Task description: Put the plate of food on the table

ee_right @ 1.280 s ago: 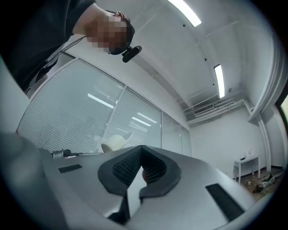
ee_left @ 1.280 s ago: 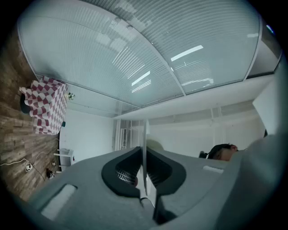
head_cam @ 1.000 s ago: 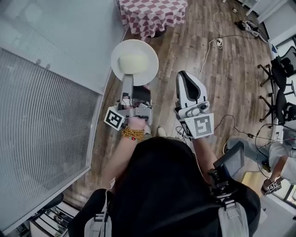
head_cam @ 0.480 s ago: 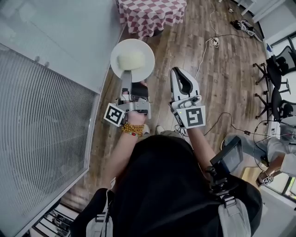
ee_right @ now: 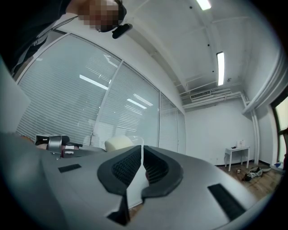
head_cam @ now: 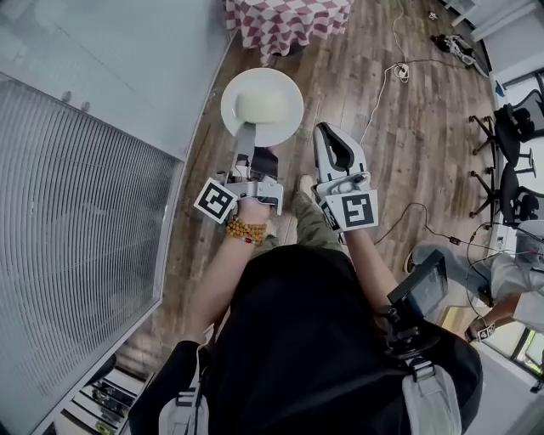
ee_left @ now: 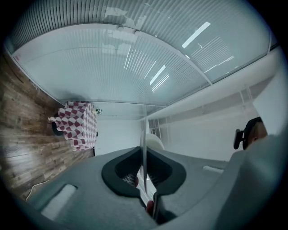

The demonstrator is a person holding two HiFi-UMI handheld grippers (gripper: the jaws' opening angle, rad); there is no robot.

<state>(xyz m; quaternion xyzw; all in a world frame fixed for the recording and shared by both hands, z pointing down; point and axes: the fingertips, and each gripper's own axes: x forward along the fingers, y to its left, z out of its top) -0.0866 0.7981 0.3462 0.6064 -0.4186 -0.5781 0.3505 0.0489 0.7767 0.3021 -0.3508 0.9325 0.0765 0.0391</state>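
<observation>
A white plate [head_cam: 276,127] with a pale mound of food [head_cam: 260,104] is held level above the wood floor. My left gripper [head_cam: 247,143] is shut on the plate's near rim. In the left gripper view the plate [ee_left: 143,134] shows edge-on between the jaws, with the food [ee_left: 155,141] behind it. My right gripper [head_cam: 328,136] hangs just right of the plate, shut and holding nothing; its jaws [ee_right: 141,157] meet. The table with a red-and-white checked cloth [head_cam: 289,17] stands ahead at the top edge, also visible in the left gripper view as the checked table [ee_left: 76,123].
A glass wall with blinds [head_cam: 85,170] runs along the left. Cables [head_cam: 395,68] trail over the floor on the right, near office chairs [head_cam: 514,161]. Another person [head_cam: 510,289] sits at the lower right. A small white side table [ee_right: 236,155] stands by the far wall.
The plate and my left gripper have shifted slightly right and forward. The person's leg has stepped forward under the grippers. The right gripper stays beside the plate.
</observation>
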